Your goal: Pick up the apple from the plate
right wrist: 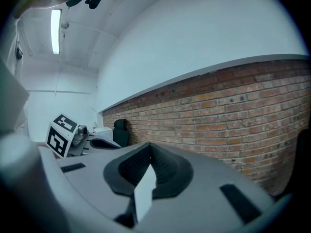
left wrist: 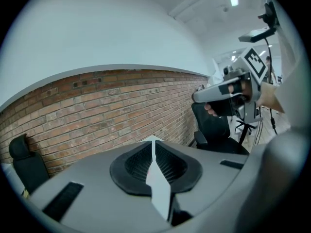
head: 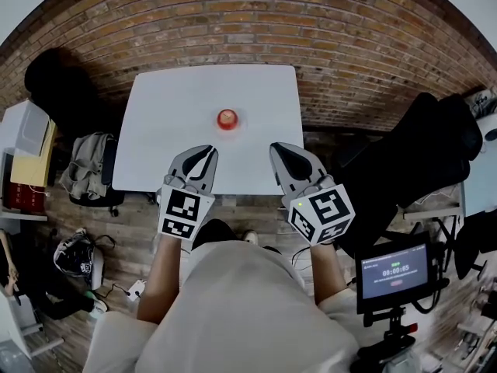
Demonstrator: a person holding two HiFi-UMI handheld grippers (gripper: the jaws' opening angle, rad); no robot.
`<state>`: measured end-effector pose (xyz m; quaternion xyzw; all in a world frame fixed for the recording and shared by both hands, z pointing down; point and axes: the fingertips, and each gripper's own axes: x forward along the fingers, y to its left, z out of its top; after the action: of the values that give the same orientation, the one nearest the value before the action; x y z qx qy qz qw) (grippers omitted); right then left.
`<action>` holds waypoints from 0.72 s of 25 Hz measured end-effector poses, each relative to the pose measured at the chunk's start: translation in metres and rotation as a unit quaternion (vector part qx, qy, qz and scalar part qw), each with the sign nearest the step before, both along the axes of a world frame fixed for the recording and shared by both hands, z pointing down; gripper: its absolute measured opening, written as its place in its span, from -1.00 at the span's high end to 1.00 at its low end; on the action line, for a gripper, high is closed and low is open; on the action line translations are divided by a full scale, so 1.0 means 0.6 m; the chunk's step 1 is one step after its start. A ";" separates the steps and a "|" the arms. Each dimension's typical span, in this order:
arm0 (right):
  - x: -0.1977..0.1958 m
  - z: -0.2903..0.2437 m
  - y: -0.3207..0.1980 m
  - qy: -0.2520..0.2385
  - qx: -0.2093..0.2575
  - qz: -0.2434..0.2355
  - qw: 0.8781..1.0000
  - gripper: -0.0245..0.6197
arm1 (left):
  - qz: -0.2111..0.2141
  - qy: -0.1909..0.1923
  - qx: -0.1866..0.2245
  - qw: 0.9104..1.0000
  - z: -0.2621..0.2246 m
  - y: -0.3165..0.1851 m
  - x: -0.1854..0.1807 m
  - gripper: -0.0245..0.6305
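Observation:
A red apple (head: 227,119) sits near the middle of the white table (head: 163,115); the plate under it barely stands out from the tabletop. Both grippers hover side by side over the table's near edge, well short of the apple. My left gripper (head: 205,152) is shut with nothing in it, its pads meeting in the left gripper view (left wrist: 153,142). My right gripper (head: 280,149) is likewise shut and empty (right wrist: 147,148). Neither gripper view shows the apple, only the brick wall beyond.
A brick wall (head: 248,22) runs behind the table. Black chairs stand at the far left (head: 58,80) and at the right (head: 435,142). A shelf with boxes (head: 27,162) and a bag (head: 78,256) are at the left, a small screen on a stand (head: 394,272) at the right.

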<state>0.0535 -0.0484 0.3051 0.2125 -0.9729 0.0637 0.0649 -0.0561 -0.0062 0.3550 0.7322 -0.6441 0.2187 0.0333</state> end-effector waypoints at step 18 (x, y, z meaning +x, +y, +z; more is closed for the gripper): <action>-0.032 0.035 -0.074 0.021 -0.024 0.010 0.999 0.92 | 0.025 0.019 -0.023 0.999 0.038 -0.091 -0.035 0.89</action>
<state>0.0342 -0.0929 0.3261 0.2224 -0.9673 0.0832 0.0897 -0.0770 -0.0608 0.3780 0.7514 -0.6194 0.2204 0.0565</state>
